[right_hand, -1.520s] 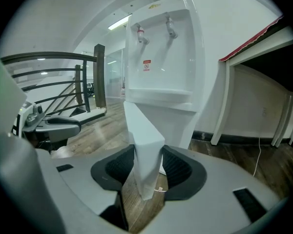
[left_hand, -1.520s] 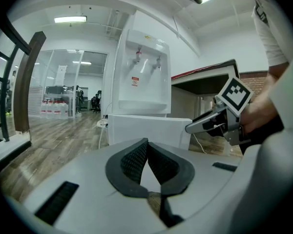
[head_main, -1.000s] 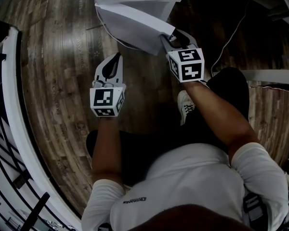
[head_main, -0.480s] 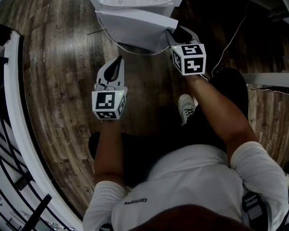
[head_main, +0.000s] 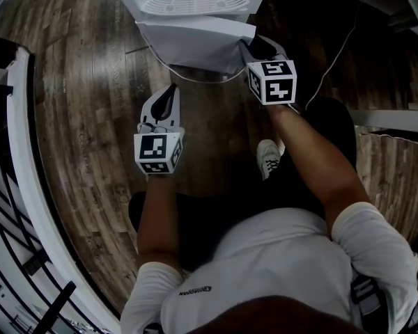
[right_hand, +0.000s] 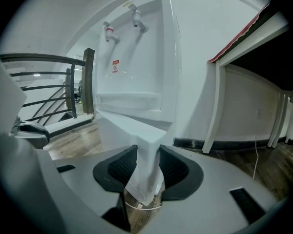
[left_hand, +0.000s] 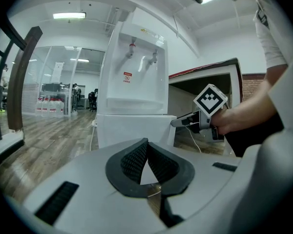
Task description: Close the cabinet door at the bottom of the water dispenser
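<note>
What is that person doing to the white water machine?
A person holds a tool in each hand. The right tool has the edge of the cabinet door between its jaws, which have just been closing on it, at the bottom of the water dispenser. The door stands ajar. The left tool hangs shut and empty over the floor.

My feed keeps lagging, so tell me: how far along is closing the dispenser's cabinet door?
Done: the right gripper has the free edge of the cabinet door between its fingers, which have just been closing. In hand: the door stands partly swung, angled off the water dispenser. To do: push it flush and let go. The left gripper hangs shut, empty.
</note>
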Available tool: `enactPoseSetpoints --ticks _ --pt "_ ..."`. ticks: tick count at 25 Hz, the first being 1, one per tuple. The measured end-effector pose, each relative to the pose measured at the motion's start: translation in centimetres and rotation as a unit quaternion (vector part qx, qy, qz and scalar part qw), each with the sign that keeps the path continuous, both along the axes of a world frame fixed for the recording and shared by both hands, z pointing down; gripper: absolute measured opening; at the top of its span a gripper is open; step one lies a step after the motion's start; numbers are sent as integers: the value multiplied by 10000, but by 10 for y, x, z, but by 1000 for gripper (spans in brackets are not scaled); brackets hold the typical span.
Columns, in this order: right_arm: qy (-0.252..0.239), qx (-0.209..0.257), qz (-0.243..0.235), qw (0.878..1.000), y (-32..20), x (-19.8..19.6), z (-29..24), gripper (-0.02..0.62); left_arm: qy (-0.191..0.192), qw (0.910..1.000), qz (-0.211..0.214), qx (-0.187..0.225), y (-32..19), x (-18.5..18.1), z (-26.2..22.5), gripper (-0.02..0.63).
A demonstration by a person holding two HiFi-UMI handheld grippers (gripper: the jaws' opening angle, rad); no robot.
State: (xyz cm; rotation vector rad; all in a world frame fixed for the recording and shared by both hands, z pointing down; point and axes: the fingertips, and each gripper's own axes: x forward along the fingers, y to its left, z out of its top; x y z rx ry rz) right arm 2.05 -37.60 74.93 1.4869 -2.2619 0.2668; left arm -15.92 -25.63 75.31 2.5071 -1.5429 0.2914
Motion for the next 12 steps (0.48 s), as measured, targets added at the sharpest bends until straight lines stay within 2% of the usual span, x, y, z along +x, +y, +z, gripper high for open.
enactPoseSetpoints --ticks 12 --pt "-119 10 -87 9999 -19 5 0 152 -8 9999 -153 -57 -9 0 -1 -5"
